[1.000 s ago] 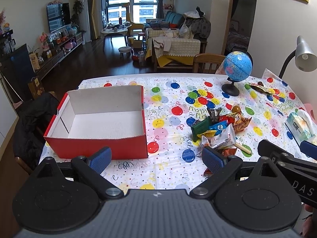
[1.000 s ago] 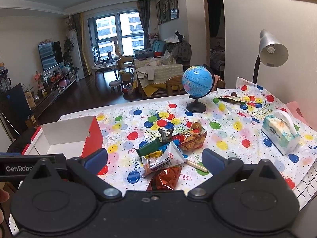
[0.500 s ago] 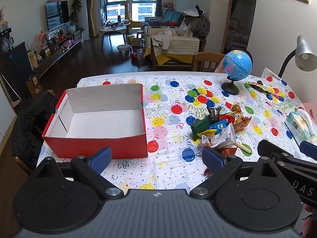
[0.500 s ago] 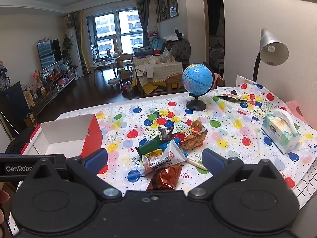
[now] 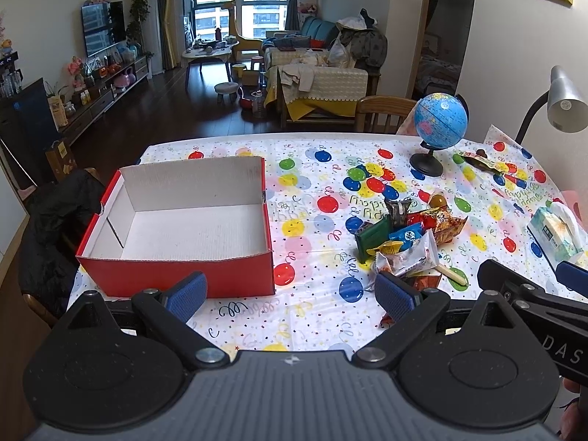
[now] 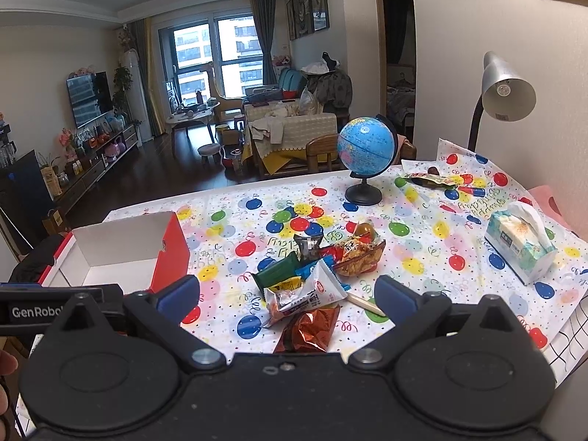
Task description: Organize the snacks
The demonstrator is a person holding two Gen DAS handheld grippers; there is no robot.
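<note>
**Both tools spread above the worktop, snacks still piled**

The left tool [image 5: 290, 296] hangs with its fingers spread, empty; the right tool [image 6: 286, 296] likewise, gripping nothing. At the left tool's 11 o'clock stands the red box [image 5: 191, 220], open. The snack pile [image 6: 316, 275] lies at the right tool's 12 o'clock on the balloon-print worktop [image 6: 415, 253]. Farther, toward 1 o'clock, stands a globe [image 6: 365, 147].

You've got a matt cardboard box [image 5: 176, 228] w/ red outside, glossy crinkly foil snack packs [image 6: 316, 275], smooth plastic tablecloth [image 5: 312, 308], shiny metal lamp [image 6: 507, 88], matt black plastic grippers w/ ribbed blue pads [image 5: 185, 296].
</note>
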